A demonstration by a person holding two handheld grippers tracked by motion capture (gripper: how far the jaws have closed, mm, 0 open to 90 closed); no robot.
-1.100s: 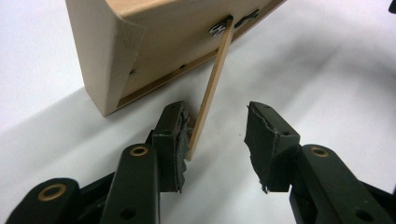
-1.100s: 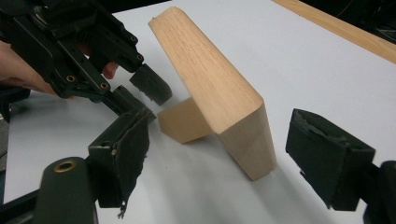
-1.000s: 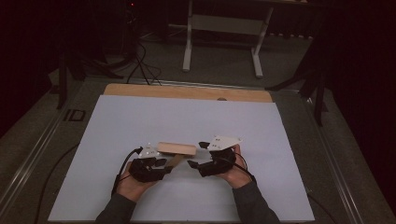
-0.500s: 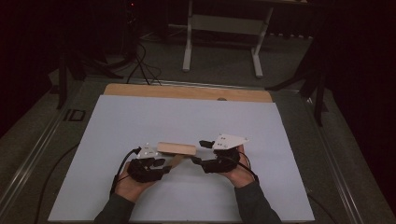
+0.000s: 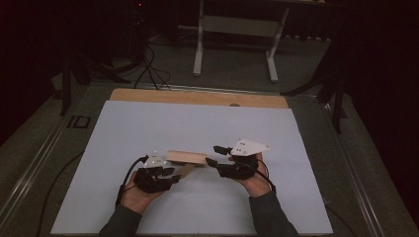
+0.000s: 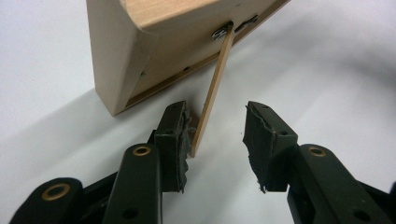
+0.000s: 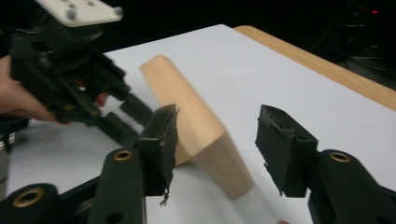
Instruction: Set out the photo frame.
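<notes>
A wooden picture frame [image 5: 186, 157] lay tilted near the front middle of the white table [image 5: 197, 123], back side turned toward the left claw [image 5: 170, 175]. A thin wooden stand leg [image 6: 212, 93] hung from a small metal hinge [image 6: 223, 31] on the frame's back.

Left claw: jaws about half open, the leg's free end between them, resting against one pad [image 6: 180, 135]; the other pad stood clear, so nothing was clamped.

Right claw [image 7: 215, 135]: jaws had just been closing and stood partly open around the frame's near end [image 7: 210, 144]. No pad was pressing on the wood. In the high view this claw [image 5: 213, 155] sat at the frame's right end.

Judgement: the step in hand looked like steadying the frame with the right claw while the left swung the leg out. To do it well, the right claw should close squarely across the frame's thickness first. The left claw should then pinch the leg near its tip and pull gently along the hinge's arc. Twisting sideways could strain the hinge or snap the thin strip.
</notes>
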